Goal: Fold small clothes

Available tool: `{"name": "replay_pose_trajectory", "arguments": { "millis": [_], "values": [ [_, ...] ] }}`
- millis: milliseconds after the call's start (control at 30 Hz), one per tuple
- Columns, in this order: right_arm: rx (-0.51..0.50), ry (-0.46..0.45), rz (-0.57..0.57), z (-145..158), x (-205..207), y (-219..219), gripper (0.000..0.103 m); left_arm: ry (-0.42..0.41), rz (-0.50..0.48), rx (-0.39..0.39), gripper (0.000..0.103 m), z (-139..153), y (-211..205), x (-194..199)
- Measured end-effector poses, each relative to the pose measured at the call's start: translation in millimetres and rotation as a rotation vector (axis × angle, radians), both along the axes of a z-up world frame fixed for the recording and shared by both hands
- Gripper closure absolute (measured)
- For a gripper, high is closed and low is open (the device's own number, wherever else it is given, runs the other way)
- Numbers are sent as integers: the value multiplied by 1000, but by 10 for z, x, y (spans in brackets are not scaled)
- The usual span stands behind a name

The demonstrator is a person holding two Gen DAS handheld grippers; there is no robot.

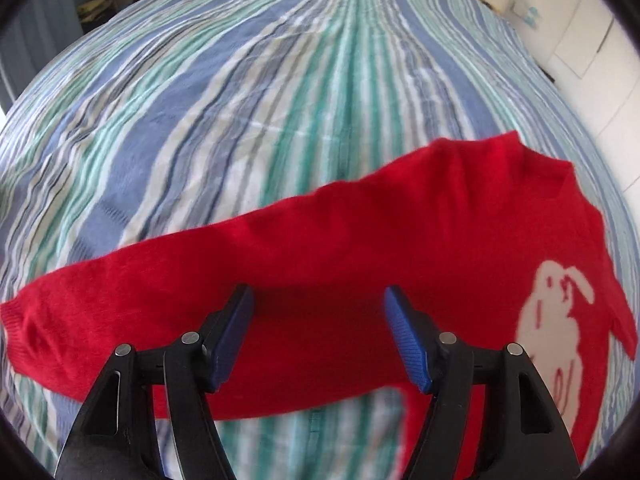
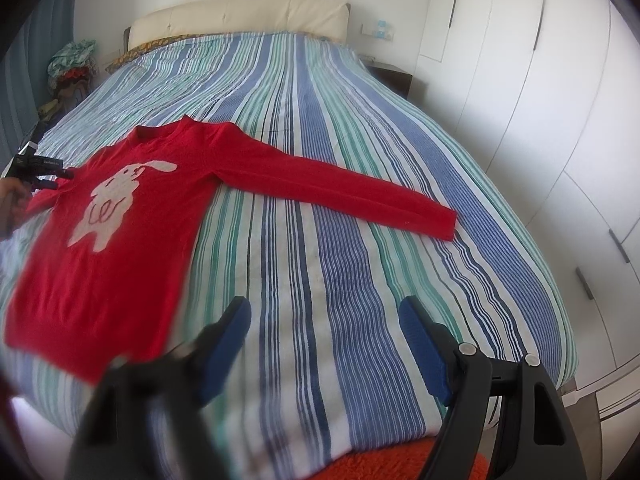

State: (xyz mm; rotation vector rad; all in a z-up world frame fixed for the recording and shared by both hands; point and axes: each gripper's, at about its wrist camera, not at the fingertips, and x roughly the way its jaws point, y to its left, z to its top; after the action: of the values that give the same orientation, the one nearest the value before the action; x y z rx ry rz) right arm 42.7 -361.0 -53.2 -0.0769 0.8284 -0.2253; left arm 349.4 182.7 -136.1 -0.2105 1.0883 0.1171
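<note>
A bed (image 2: 360,184) with a bedspread striped in blue, green and white filled the room, its cream padded headboard (image 2: 240,16) against the far wall and tall white wardrobe doors (image 2: 520,80) along one side. A heap of mixed clothes (image 2: 72,64) sat beside the bed near the headboard, and a patch of orange shaggy fabric (image 2: 380,460) showed at the bottom edge of the right wrist view.

A small red sweater (image 2: 120,216) lay flat on the bedspread, front side up, with a white bunny figure (image 2: 116,196) on its chest. In the right wrist view one sleeve (image 2: 340,184) stretched straight out across the stripes towards the wardrobe side, its cuff lying flat. The neckline pointed towards the headboard and the hem towards the foot of the bed.

The left gripper (image 1: 318,300) hung above the sweater's other sleeve (image 1: 200,312), which ran across the view. Its blue-padded fingers (image 1: 236,332) stood well apart with nothing pressed between them; the red cloth lay below them. In the right wrist view this gripper appeared small at the sweater's far edge, with part of a hand (image 2: 12,200) behind it.

The right gripper (image 2: 324,308) was poised over bare bedspread near the foot of the bed, just beside the sweater's hem, its fingers spread wide and empty.
</note>
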Motion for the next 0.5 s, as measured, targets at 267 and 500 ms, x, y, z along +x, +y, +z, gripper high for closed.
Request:
{"name": "replay_pose_trajectory", "arguments": {
  "millis": [267, 500],
  "values": [
    [13, 14, 4, -29, 47, -2, 27, 27, 280, 62, 33, -66, 1559, -777],
    [4, 6, 6, -21, 21, 31, 27, 1, 430, 53, 33, 41, 2040, -1314]
  ]
}}
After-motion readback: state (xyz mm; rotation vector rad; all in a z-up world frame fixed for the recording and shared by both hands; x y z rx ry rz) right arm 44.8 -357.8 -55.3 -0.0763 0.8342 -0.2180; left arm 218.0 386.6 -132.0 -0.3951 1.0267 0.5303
